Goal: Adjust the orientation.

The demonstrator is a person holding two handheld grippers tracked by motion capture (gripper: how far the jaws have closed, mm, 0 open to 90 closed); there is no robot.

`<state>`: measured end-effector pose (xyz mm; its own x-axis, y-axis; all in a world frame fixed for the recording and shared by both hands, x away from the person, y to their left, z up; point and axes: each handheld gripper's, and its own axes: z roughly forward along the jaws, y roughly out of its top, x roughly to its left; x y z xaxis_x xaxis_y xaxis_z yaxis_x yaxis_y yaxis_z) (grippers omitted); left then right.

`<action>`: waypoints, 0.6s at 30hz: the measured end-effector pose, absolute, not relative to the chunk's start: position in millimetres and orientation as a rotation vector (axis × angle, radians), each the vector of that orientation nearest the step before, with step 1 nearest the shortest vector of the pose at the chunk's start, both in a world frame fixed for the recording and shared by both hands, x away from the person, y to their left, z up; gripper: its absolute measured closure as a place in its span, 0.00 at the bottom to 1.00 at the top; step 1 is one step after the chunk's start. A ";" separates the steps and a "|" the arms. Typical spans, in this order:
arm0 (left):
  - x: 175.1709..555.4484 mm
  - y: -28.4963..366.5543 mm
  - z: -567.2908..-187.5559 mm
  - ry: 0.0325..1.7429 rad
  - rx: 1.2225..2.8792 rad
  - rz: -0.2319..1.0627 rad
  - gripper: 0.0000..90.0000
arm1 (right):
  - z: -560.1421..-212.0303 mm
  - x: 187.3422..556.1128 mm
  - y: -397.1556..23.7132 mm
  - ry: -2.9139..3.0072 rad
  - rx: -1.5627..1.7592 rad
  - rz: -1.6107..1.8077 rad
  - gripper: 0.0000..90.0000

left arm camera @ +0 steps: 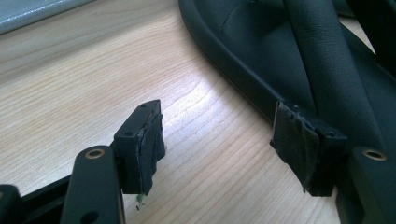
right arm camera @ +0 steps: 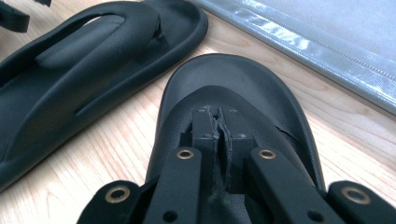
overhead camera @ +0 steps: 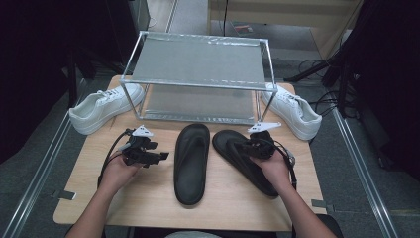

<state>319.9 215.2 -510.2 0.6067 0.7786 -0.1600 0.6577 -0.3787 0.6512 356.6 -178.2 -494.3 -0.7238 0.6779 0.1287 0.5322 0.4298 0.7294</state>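
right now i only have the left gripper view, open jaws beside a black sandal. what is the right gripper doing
Observer: The right gripper has its jaws shut, low over the upper of a second black sandal.
Operator: whats behind the sandals
Observer: A metal-framed rack with two shelves stands at the far side of the table.
Operator: any other shoes around
Observer: A white sneaker lies at the rack's left end and another white sneaker at its right end.
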 end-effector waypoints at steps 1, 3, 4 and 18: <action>319.4 215.4 -510.3 1.128 2.139 0.228 0.38 | -494.3 356.6 -178.2 2.496 1.069 1.171 0.97; 318.8 216.5 -510.3 1.129 2.141 0.224 0.38 | -494.4 358.5 -176.0 2.492 1.065 1.165 0.97; 318.3 216.9 -510.5 1.131 2.139 0.222 0.38 | -494.3 359.5 -174.9 2.491 1.066 1.163 0.97; 311.4 220.8 -511.6 1.142 2.131 0.238 0.38 | -496.8 376.6 -163.0 2.447 1.073 1.170 0.96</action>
<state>311.4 220.8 -511.6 0.5947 0.7887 -0.1559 0.6605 -0.3688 0.6540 376.6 -163.0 -496.8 -0.7075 0.6990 0.1043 0.5200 0.4149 0.7466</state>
